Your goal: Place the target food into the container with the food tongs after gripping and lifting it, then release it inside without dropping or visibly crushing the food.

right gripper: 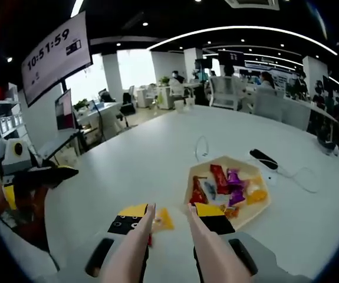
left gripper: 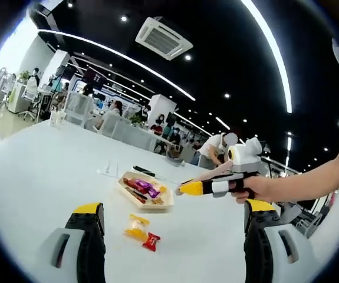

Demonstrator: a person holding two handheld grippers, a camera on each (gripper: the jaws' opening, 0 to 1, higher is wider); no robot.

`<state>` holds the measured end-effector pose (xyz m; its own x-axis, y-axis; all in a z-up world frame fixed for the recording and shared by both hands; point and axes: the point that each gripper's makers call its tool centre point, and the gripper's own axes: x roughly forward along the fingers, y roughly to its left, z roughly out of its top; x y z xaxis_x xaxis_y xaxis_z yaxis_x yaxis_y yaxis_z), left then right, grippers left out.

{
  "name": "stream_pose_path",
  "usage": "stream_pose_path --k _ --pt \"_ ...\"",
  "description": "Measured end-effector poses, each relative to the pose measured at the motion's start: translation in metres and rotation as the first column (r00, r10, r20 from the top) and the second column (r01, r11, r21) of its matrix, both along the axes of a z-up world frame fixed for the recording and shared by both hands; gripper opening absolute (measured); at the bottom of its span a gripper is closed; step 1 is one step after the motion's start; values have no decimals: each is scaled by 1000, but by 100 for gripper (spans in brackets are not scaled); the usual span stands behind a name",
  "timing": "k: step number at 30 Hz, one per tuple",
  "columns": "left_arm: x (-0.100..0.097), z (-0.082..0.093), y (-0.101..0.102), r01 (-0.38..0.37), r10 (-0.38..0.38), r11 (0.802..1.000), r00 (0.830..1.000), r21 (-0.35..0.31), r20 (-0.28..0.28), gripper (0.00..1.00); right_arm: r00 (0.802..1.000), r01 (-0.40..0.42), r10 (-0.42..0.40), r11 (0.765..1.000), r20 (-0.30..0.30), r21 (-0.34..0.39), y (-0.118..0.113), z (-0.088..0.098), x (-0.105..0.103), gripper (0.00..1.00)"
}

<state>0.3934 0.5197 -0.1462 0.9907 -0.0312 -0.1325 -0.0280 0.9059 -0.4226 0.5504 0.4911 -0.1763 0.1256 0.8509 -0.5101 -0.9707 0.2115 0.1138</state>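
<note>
A cream tray (left gripper: 164,204) (right gripper: 262,206) holding several wrapped sweets sits on the white table (left gripper: 51,165). In front of it on the table lie a yellow sweet (left gripper: 137,227) (right gripper: 164,219) and a red sweet (left gripper: 151,241). My right gripper (right gripper: 169,212) carries pinkish tongs, whose arms stand apart over the yellow sweet with nothing between them. In the left gripper view the right gripper (left gripper: 181,189) comes in from the right, held by a hand, with its tip above the tray's near edge. My left gripper (left gripper: 175,236) is wide open and empty, and it hovers off the table's edge (right gripper: 39,174).
A black remote (left gripper: 144,171) (right gripper: 263,158) and a thin cable (right gripper: 302,174) lie beyond the tray. Office chairs and seated people line the far side of the table. A wall screen (right gripper: 57,50) hangs to the left.
</note>
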Motion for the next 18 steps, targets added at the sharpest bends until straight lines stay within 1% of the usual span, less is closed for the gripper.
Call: stream_pose_path --k 2,4,6,7,8,10,18 --pt "-1 3 -1 0 0 1000 1000 4 14 99 1000 -6 6 1000 -2 -2 0 -2 -7 28" --pt "-2 2 -3 10 -9 1000 1000 -19 8 99 1000 -5 5 1000 -6 -2 0 -3 -11 28" --pt "-5 -11 -7 34 -39 997 997 -69 -68 99 1000 -8 8 1000 -14 -7 0 -7 -15 28" --pt "-4 -12 -7 38 -43 997 997 -73 -71 99 1000 -11 11 1000 -14 -9 0 -9 -16 28" --pt "-4 -12 -7 35 -40 997 997 -70 -70 99 1000 -14 14 1000 -14 -12 -1 -9 -21 28" --pt "-5 -9 -7 30 -33 998 998 -52 -57 99 1000 -19 18 1000 -18 -17 -2 -13 -21 28" --pt "-3 -11 -8 26 -28 998 999 -56 -41 99 999 -42 42 998 -17 -41 -2 -23 -34 28"
